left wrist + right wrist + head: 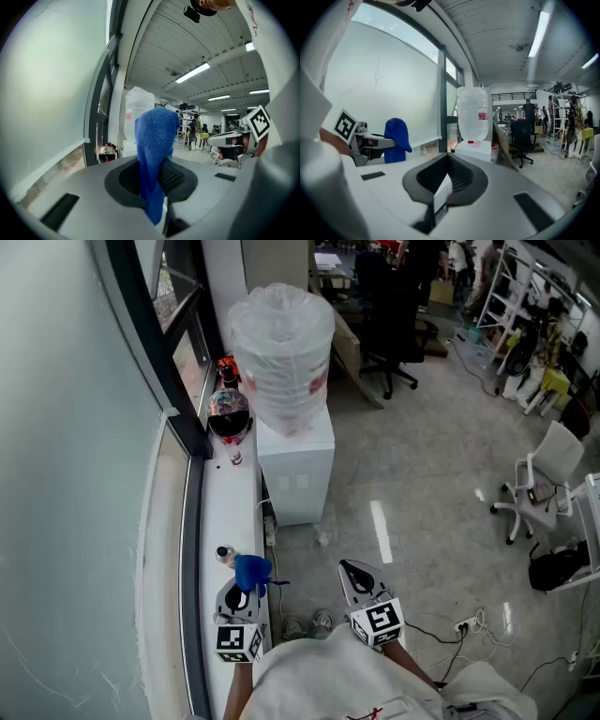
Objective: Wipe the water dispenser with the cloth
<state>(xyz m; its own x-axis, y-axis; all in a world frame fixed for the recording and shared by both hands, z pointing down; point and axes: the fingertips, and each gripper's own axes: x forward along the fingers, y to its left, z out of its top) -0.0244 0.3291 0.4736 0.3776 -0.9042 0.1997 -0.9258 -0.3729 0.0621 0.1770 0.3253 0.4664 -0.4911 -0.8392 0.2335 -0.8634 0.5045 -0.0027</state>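
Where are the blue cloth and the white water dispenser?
blue terry cloth (154, 136), left gripper view, upper fold.
white water dispenser cabinet (300, 479), head view, front panel.

Wide open across the floor up to the front and right side of the water dispenser. Hemmed in on its left by the window ledge, cluttered there with a helmet and a small bottle. Capped above by the big bottle. Farther back, blocked by a black office chair; low at right, snagged with cables.
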